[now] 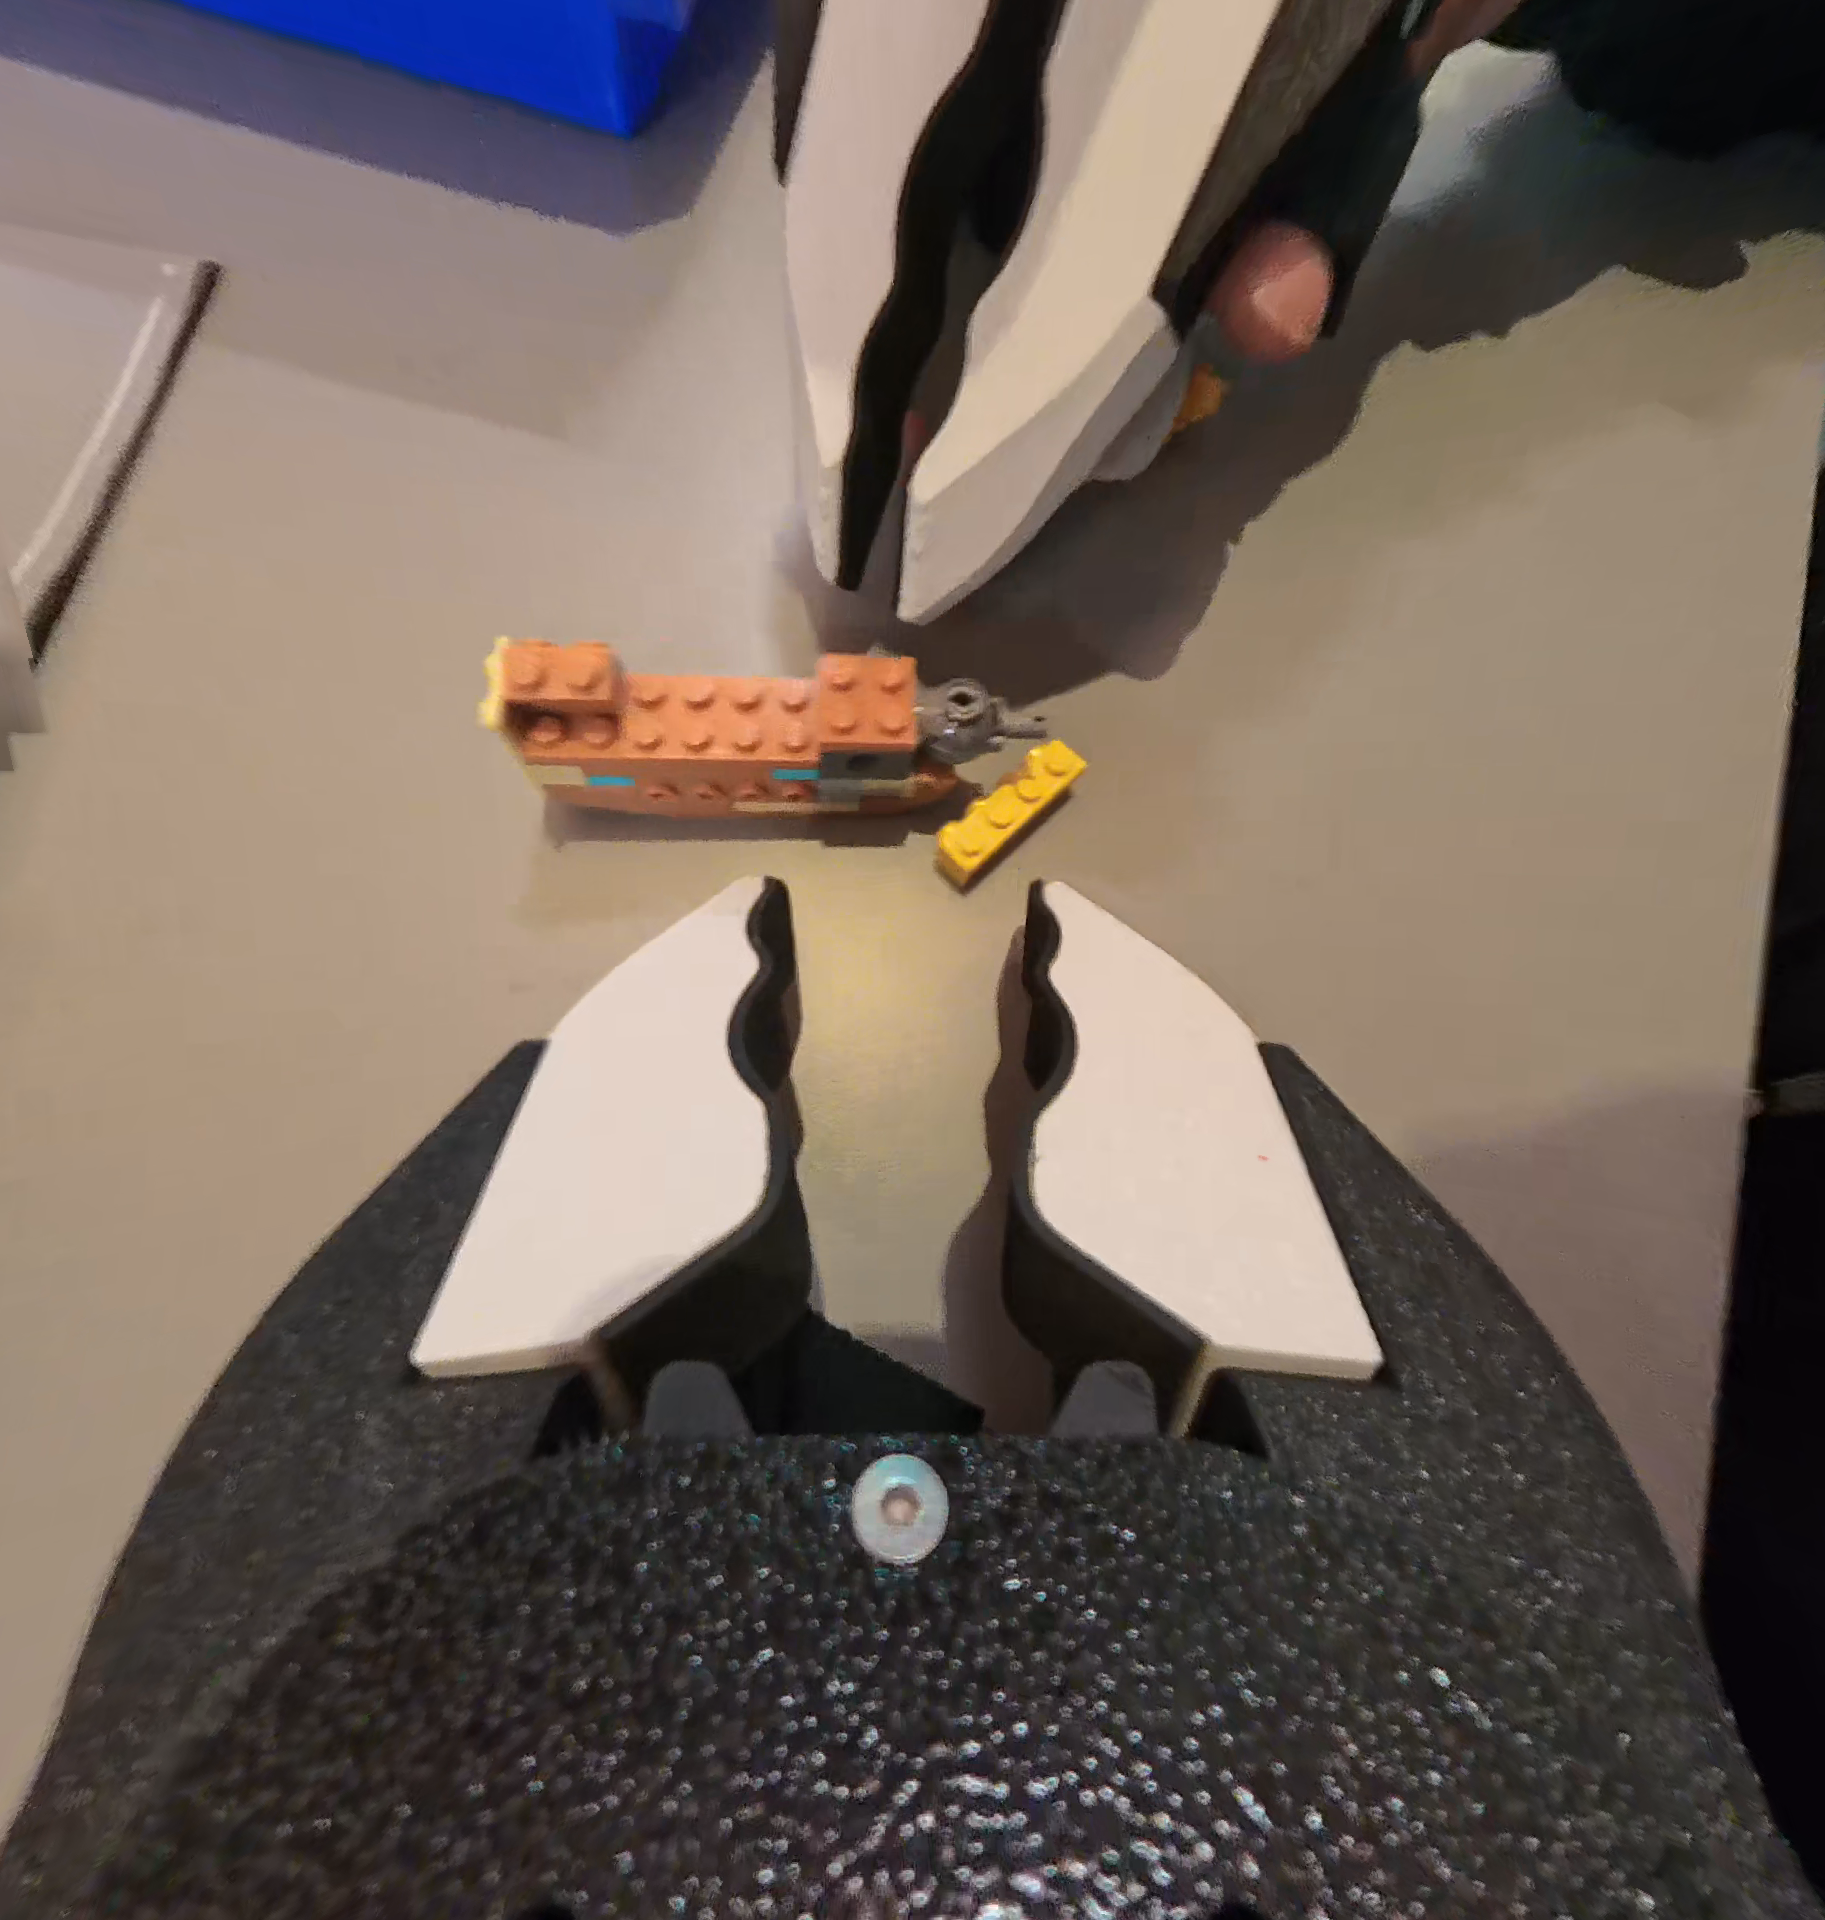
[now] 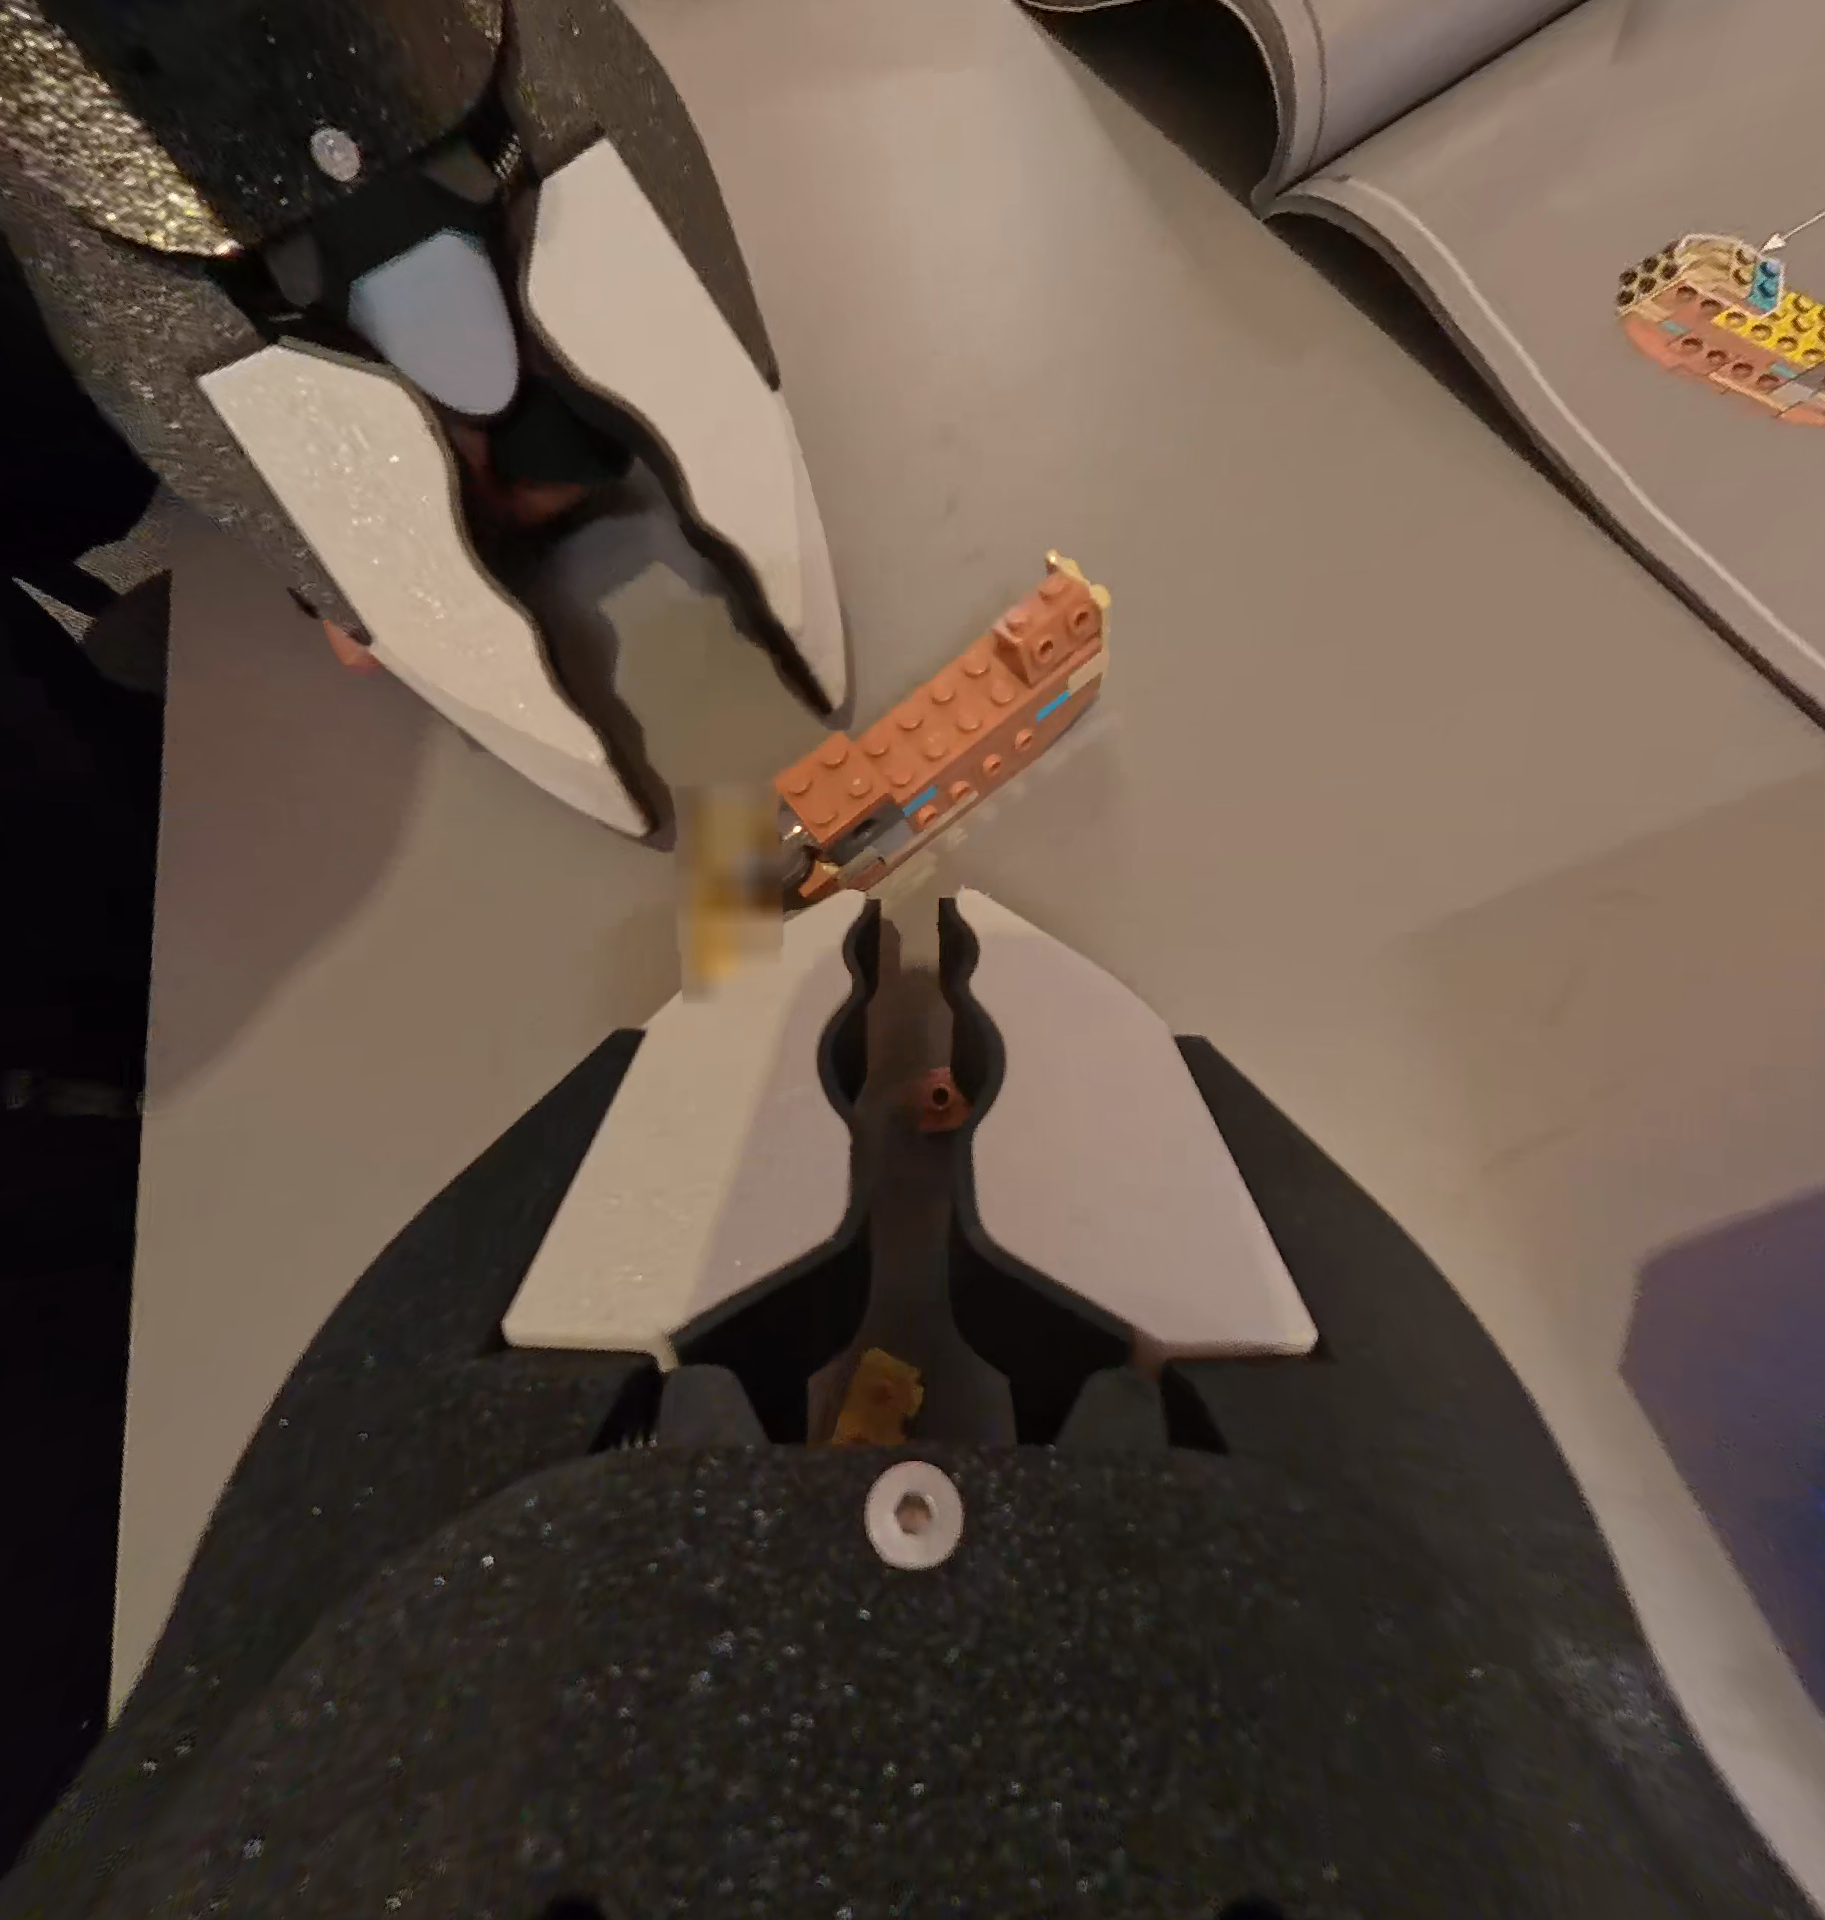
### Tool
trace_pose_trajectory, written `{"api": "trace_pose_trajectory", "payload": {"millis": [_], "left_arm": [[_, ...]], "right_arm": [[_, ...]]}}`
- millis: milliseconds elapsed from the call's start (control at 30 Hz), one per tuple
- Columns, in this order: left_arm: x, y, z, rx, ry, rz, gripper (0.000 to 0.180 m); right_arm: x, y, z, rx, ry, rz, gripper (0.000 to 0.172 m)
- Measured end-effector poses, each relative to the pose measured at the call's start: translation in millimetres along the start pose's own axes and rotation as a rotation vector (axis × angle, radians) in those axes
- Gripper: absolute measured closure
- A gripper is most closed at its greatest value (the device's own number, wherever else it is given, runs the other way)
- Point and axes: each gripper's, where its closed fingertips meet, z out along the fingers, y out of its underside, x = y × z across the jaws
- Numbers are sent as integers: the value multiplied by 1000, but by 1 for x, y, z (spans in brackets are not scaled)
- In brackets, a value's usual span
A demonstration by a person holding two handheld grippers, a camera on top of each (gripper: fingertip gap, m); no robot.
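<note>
Brick ship (image 1: 716, 743): brown studded hull lying on my grey table (image 1: 316, 935), between my two grippers, touched by neither.
Booklet (image 2: 1510, 343): open, well off to the side, with a drawing of a brick hull on its page.
Blue bin (image 1: 534, 52): at the far table edge.
My left gripper (image 1: 903, 894): jaws spread wide, nothing between them, tips just short of the ship.
My right gripper (image 2: 913, 914): jaws nearly together with a narrow slit of table showing between the tips (nothing pinched there), just beside the ship's pointed end.
Yellow plate (image 1: 1012, 816): four studs, loose by the ship's grey fitting (image 1: 965, 717).
</note>
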Motion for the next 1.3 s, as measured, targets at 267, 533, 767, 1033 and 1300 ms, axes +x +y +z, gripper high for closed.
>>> {"api": "trace_pose_trajectory", "payload": {"millis": [267, 533, 767, 1033, 1300], "left_arm": [[33, -3, 11, -26, 85, 60, 144], [47, -15, 12, 38, 85, 20, 144], [11, -8, 0, 63, -89, -110, 142], [8, -9, 11, 10, -164, -51, 139], [5, -7, 8, -1, -183, -38, 138]], "right_arm": [[6, -4, -14, 46, 51, -4, 161], [4, -5, -11, 37, 55, -16, 161], [7, -4, 1, 4, 149, -106, 164], [1, 0, 10, -30, 188, -152, 167], [-10, -5, 18, -21, 159, -147, 168]]}}
